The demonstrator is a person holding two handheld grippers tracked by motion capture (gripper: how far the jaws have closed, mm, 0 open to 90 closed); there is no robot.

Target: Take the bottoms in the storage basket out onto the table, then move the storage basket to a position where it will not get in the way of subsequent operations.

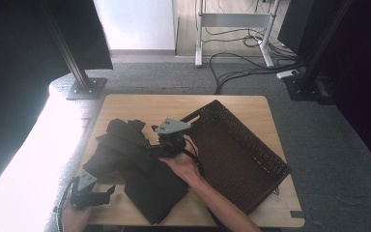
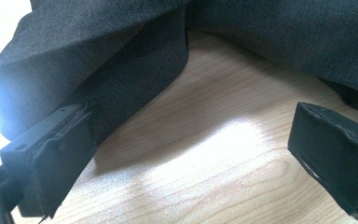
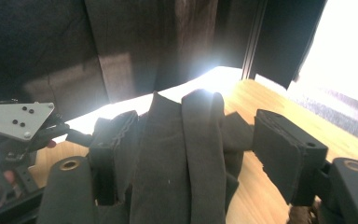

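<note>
A light wooden table (image 1: pixel 251 108) stands on grey carpet. On its right half lies a dark brown wicker basket (image 1: pixel 251 159), set at an angle. Left of the basket, a dark garment (image 1: pixel 135 166) lies crumpled across the middle of the table, with one folded part reaching the near edge.

The right gripper (image 1: pixel 157 150), held by a hand (image 1: pixel 186 166) coming from below, sits over the garment's centre, just beside the basket's near corner. Its jaws stand partly apart with folds of the fabric (image 3: pixel 186 158) bunched between them; whether they press the cloth cannot be told.

The left gripper (image 1: pixel 107 193) rests low at the table's near left corner, jaws spread wide over bare wood, the garment's edge (image 2: pixel 140 74) just beside one jaw.
</note>
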